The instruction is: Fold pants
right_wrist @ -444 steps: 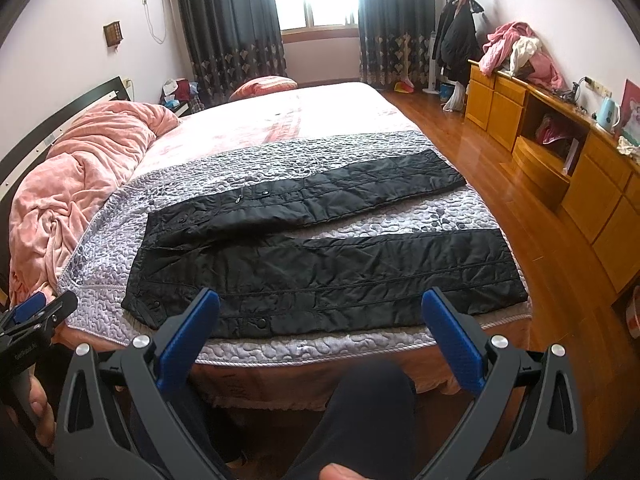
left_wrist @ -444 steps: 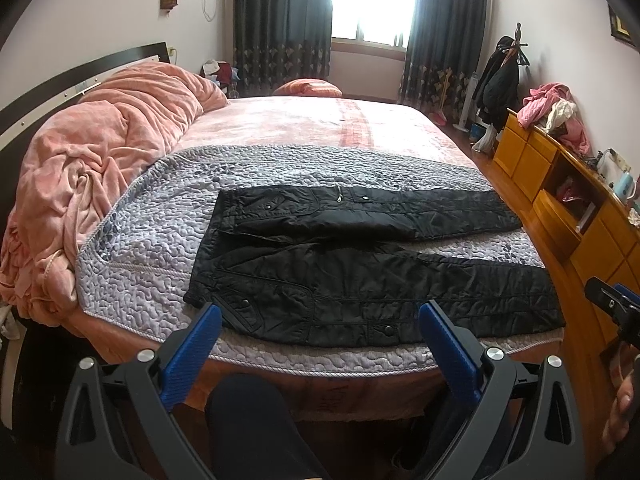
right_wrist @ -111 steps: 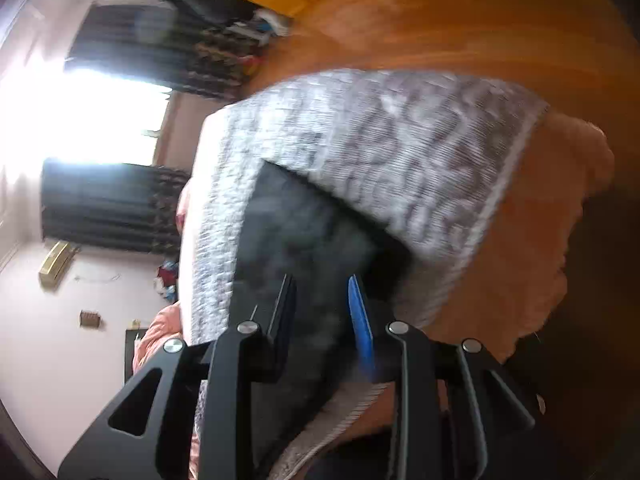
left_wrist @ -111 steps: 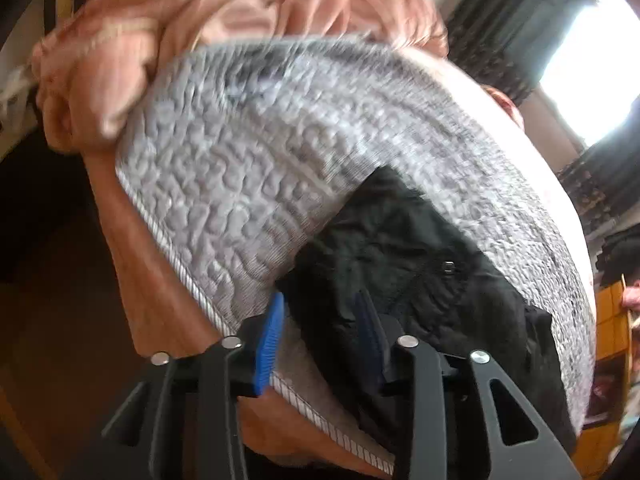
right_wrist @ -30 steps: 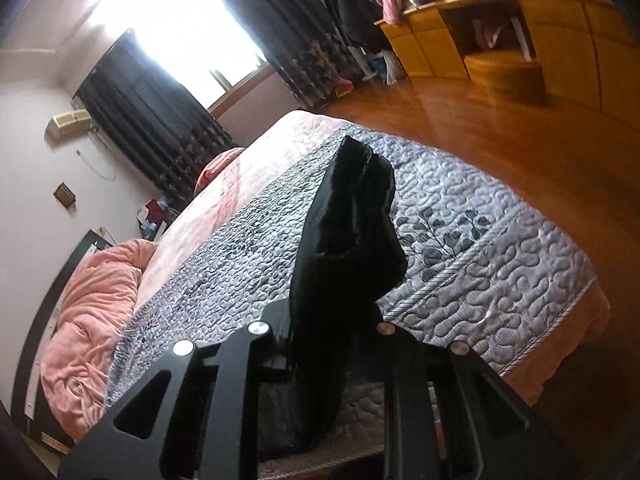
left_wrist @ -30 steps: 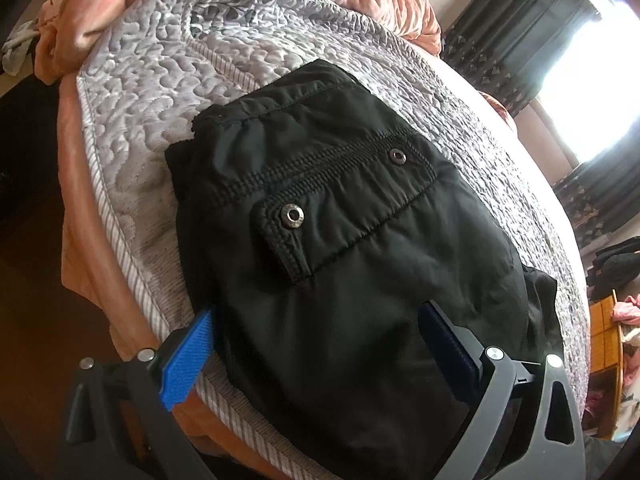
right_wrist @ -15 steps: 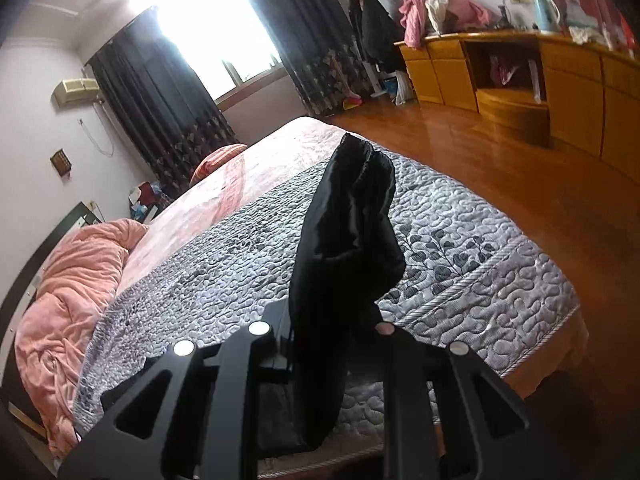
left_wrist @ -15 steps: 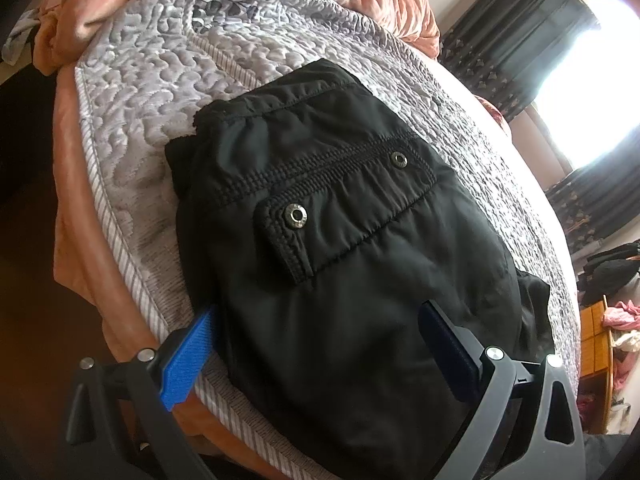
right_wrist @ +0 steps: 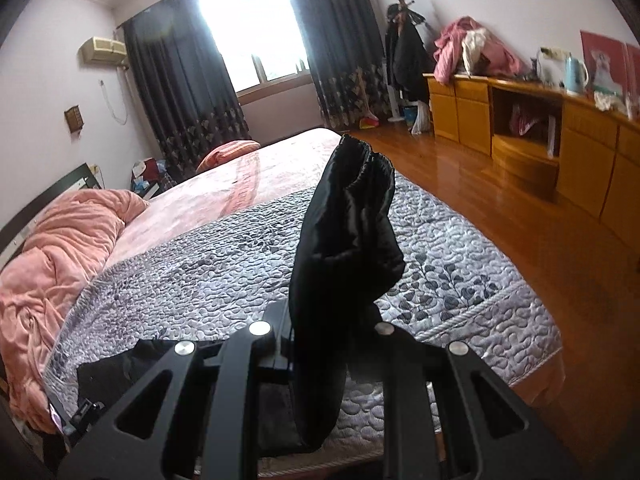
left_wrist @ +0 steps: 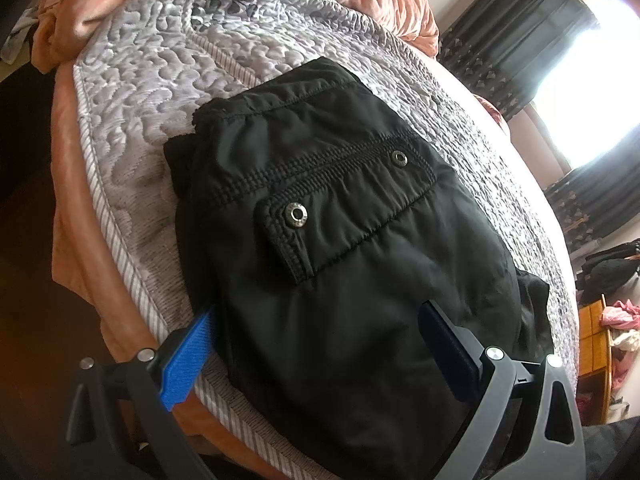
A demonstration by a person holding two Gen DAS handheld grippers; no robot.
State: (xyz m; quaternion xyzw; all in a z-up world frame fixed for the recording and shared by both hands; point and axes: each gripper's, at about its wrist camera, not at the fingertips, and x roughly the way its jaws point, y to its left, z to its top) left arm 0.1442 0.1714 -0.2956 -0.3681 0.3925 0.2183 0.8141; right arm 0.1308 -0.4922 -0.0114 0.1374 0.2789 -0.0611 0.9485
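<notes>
Left wrist view: the pants [left_wrist: 352, 264] are seen lying on the quilt [left_wrist: 152, 92], waist end at the quilt's near corner, pocket flap [left_wrist: 344, 208] facing up
Left gripper [left_wrist: 316, 344]: jaws are spread wide over the waist end, one blue finger [left_wrist: 188, 364] at the quilt's border, the other over the cloth; nothing is held
Right wrist view: the leg ends are seen bunched and raised above the quilt, hems uppermost
Right gripper [right_wrist: 324, 344]: jaws are nearly closed, with the leg ends pinched between them
Step in hand: the legs are judged to be carried over toward the waist for the second fold
How to do it well: the waist should be kept pinned flat, the hems laid level with the waistband edge, and the grip released only once the cloth is lying square on the quilt
</notes>
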